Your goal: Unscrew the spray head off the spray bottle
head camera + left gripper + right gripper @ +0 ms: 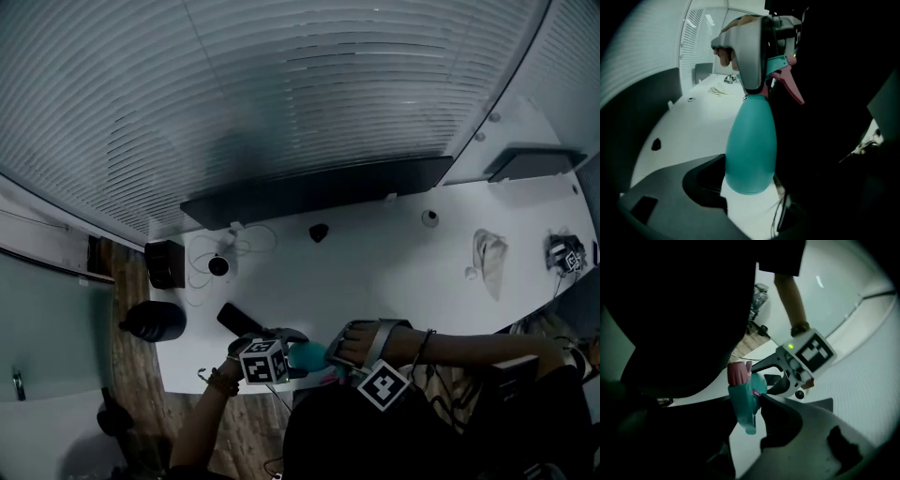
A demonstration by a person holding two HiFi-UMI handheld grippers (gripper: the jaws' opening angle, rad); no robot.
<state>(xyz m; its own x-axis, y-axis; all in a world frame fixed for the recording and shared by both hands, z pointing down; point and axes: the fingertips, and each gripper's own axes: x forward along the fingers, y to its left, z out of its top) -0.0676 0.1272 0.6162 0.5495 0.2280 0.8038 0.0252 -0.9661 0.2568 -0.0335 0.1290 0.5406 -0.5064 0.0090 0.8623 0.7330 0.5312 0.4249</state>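
Unscrewing grip: left gripper clamps the bottle steady at its base, while right gripper, pinching the spray head, should turn squarely about the neck, without bending it.

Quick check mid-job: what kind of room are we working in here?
Probably an office or meeting room: a long white table, slatted blinds across the wall behind it, and loose cables on the tabletop.

Head view steeply down over the white table; both gripper views close on the shared teal bottle.
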